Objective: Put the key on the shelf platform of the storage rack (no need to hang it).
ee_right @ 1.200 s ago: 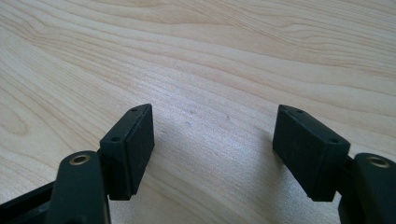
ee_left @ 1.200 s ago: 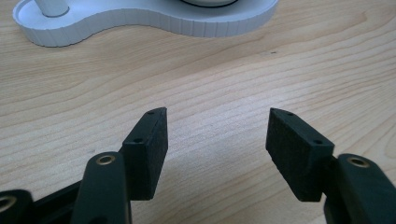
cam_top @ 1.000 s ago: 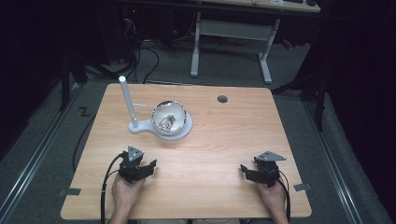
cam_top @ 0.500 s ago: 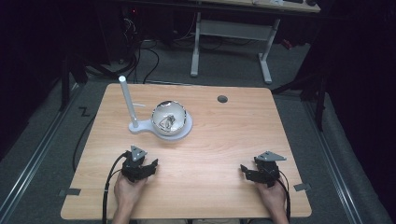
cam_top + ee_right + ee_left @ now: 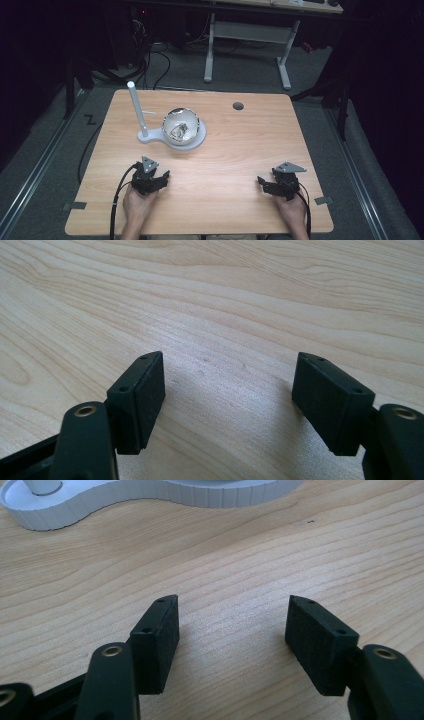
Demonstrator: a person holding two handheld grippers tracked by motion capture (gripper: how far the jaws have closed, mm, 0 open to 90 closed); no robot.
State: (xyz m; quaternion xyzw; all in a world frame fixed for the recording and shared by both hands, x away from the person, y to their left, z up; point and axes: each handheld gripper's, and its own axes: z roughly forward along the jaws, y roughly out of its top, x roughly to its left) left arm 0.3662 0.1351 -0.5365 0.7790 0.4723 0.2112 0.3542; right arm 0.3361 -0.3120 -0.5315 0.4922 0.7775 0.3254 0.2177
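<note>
The nearest thing to my grippers is the white stand (image 5: 167,136), a flat base with a tall white post (image 5: 136,107) rising at its left end and a shiny metal bowl (image 5: 181,125) seated on its round right end. It sits on the far left part of the wooden table (image 5: 240,150), and something small and pale lies inside the bowl, too small for me to name.

My left gripper (image 5: 150,181) rests low on the near left of the table, well short of the stand, pointed toward it. In the left gripper view its black fingers (image 5: 159,640) stand wide apart with only bare wood between them, and the ribbed edge of the stand's base (image 5: 150,495) runs across the top of that view. Nothing lies between the gripper and the stand.

My right gripper (image 5: 274,185) rests at the near right, well apart from the left one and from the stand. Its fingers (image 5: 140,397) are also spread, with plain tabletop between them.

Farther out, a dark round grommet hole (image 5: 238,106) is set in the table near its far edge. Beyond the table stands a grey desk frame (image 5: 247,37) on the dark floor, with black cables (image 5: 155,60) trailing beside it.
</note>
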